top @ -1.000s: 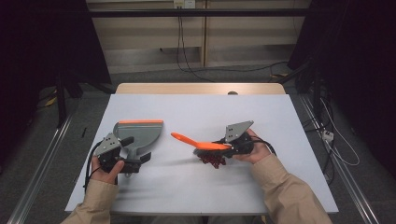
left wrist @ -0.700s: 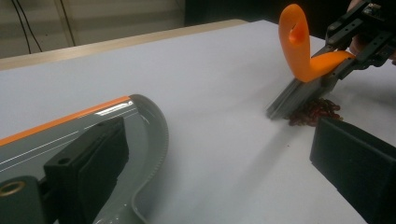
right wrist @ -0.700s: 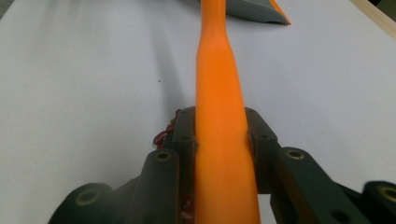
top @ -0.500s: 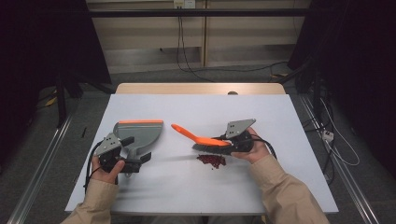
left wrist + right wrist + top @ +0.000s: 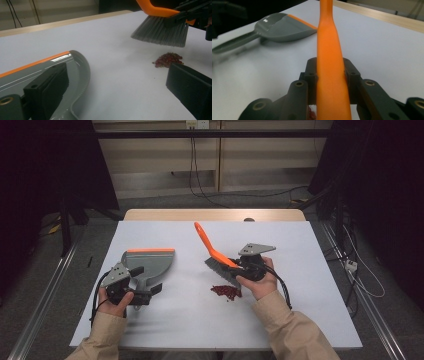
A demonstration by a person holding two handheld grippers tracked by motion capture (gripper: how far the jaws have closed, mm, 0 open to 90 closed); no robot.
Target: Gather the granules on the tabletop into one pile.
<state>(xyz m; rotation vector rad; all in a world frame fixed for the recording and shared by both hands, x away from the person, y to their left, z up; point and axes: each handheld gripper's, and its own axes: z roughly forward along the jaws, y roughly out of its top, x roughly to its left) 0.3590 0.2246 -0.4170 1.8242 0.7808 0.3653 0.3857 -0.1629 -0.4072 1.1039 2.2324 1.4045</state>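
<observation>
White tabletop [image 5: 300, 315] is filling the middle of the high view, with dark floor and cables lying beyond it. At lower left, the left gripper [image 5: 134, 289] is resting by the handle of one grey dustpan [image 5: 150, 262]; its jaws are standing wide apart in its own view, one against the pan, with nothing pinched. Lower centre, one small pile of red bits [image 5: 226, 291] is sitting on the table. Just right of it, the right gripper [image 5: 239, 268] is clamping one orange-handled brush [image 5: 214, 251], bristles hanging just above the pile, handle pointing toward the upper centre.
</observation>
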